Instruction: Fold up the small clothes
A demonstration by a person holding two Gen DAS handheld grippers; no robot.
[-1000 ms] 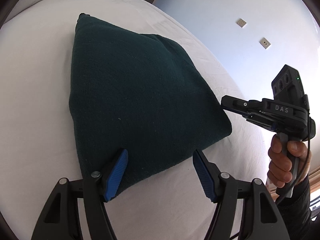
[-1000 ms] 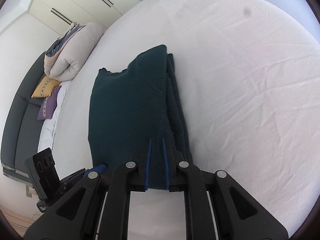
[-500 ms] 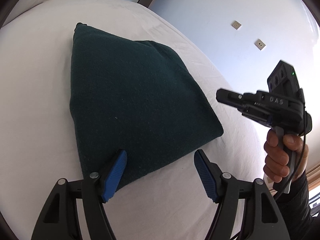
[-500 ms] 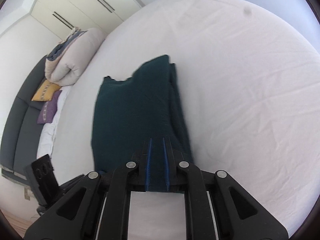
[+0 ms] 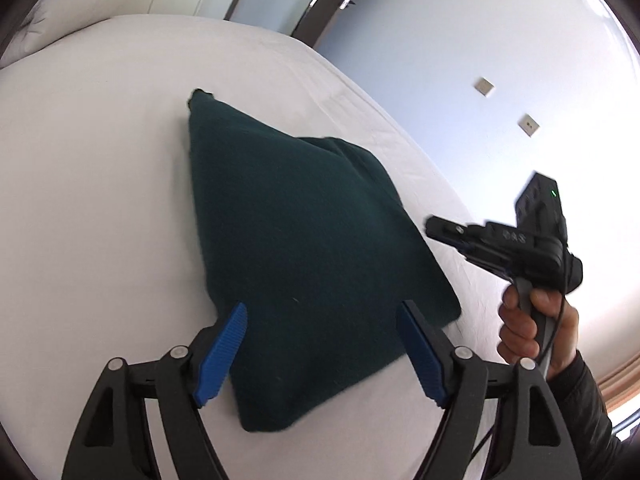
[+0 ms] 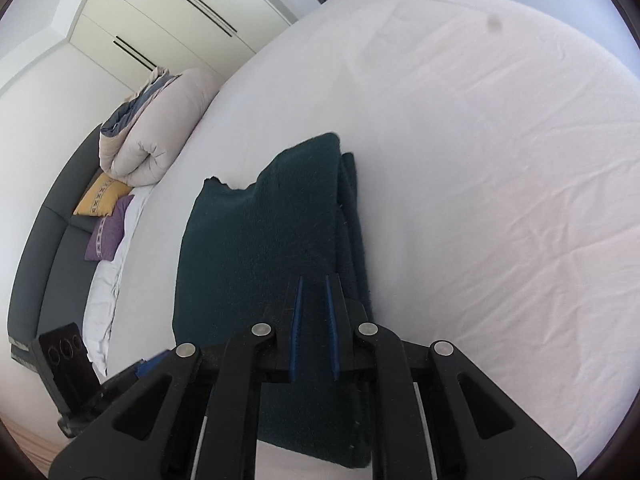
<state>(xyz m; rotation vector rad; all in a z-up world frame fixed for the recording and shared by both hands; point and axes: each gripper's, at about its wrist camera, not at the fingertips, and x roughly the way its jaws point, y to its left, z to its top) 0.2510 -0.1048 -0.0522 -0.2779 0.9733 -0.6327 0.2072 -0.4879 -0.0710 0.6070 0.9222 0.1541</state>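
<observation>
Change since a second ago: both grippers pulled back and up from the garment; right gripper's tips no longer at the cloth's near corner, now off to the side in the left wrist view; garment itself unmoved.
Right gripper (image 6: 315,300): pressed nearly together, only a narrow slit between the blue pads; nothing pinched, dark cloth merely behind the slit; held above the garment's near edge.
Right hand (image 5: 536,332): wrapped round the gripper handle, just beside the bed's edge.
Left gripper (image 5: 322,336): spread wide, blue pads well apart, empty; hovering over the garment's near end, cloth showing between the pads but not touched as far as can be told.
Dark green garment (image 5: 304,248): knitted, folded into a flat stack on the white bed sheet (image 6: 480,160); layered edges visible along its right side in the right wrist view; a small ragged notch at the far end.
Stage, as judged: fold looking finished, grippers released.
Risk: layered side edges sitting loose, likely to slide apart if a pad drags across the top on the way out.
Risk: any re-grip taking only the upper layer, lifting it and undoing the fold.
Beyond: rolled duvet (image 6: 148,128), yellow cushion (image 6: 102,200) and purple cushion (image 6: 110,236) by the headboard, well apart from the garment.
</observation>
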